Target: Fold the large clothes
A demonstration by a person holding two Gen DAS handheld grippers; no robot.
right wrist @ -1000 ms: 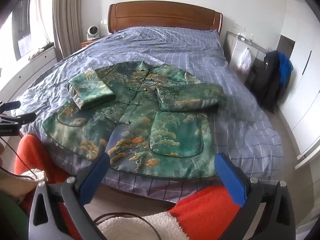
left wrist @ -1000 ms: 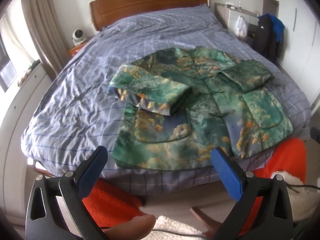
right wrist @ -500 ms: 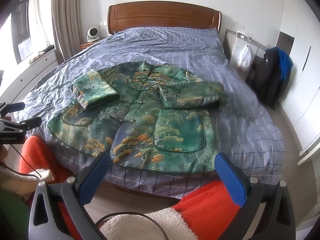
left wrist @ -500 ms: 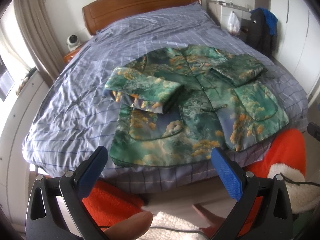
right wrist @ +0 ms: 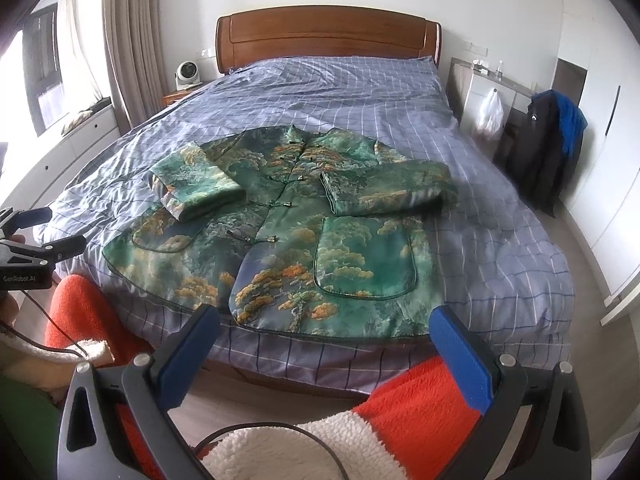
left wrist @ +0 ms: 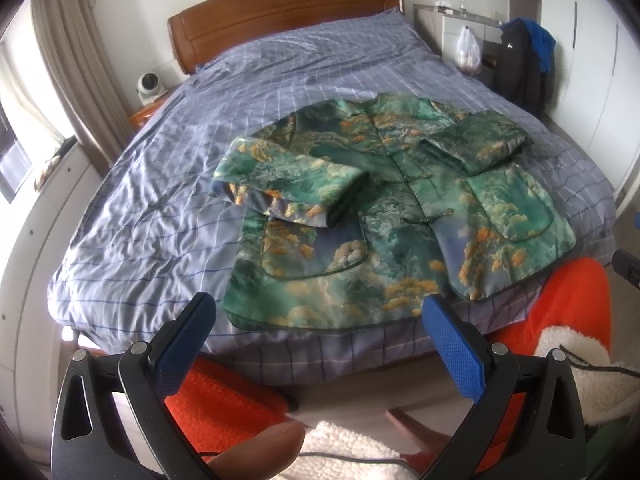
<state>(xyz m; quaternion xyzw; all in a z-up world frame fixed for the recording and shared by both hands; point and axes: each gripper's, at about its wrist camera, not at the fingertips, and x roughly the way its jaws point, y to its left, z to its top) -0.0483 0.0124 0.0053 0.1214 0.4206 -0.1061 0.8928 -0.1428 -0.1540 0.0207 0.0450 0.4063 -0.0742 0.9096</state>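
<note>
A green jacket with a cloud and tree print lies flat, front up, near the foot of the bed, and shows in the right wrist view too. Its left sleeve and right sleeve are folded in over the body. My left gripper is open and empty, held off the bed's foot edge below the jacket's hem. My right gripper is open and empty, also short of the hem. The left gripper also shows in the right wrist view at the left edge.
The bed has a blue checked cover and a wooden headboard. Orange sleeves fill the lower edge. A chair with dark clothes stands at the right. A white cabinet runs along the left. A small fan stands on the nightstand.
Both grippers have drawn back a little from the bed and the left view has swung slightly right. The jacket has not moved. Both stay open.
</note>
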